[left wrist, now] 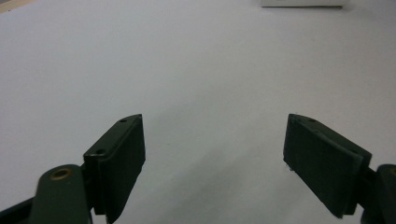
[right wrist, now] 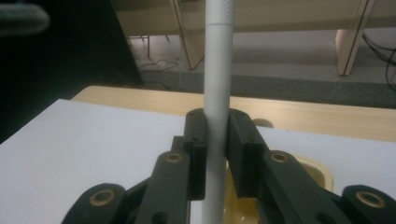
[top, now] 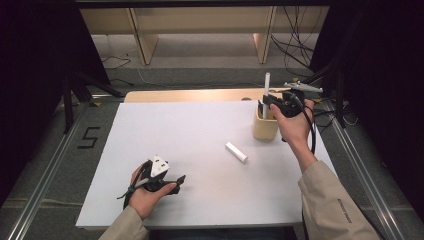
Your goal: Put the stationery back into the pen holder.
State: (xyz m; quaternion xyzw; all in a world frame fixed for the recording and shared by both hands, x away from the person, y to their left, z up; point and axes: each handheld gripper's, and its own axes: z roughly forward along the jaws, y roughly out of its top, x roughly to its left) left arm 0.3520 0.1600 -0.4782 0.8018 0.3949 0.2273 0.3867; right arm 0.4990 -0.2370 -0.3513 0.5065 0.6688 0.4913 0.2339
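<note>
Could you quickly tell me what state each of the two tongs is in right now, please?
Left tongs: open, nothing between the jaws, low over the white board.
Right tongs: closed on the white pen, held upright above the yellow cup.

two white tubes [top: 266,92] [top: 236,152], one yellow cup [top: 265,128], one white board [top: 200,150], two grippers [top: 264,106] [top: 179,182].

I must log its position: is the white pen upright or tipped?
Upright. The white pen stands vertical between the right claw pads, above the yellow cup.

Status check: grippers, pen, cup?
Right gripper shut on pen, upright over cup. Left gripper open, idle. Cap lies on table, clear of cup.
</note>
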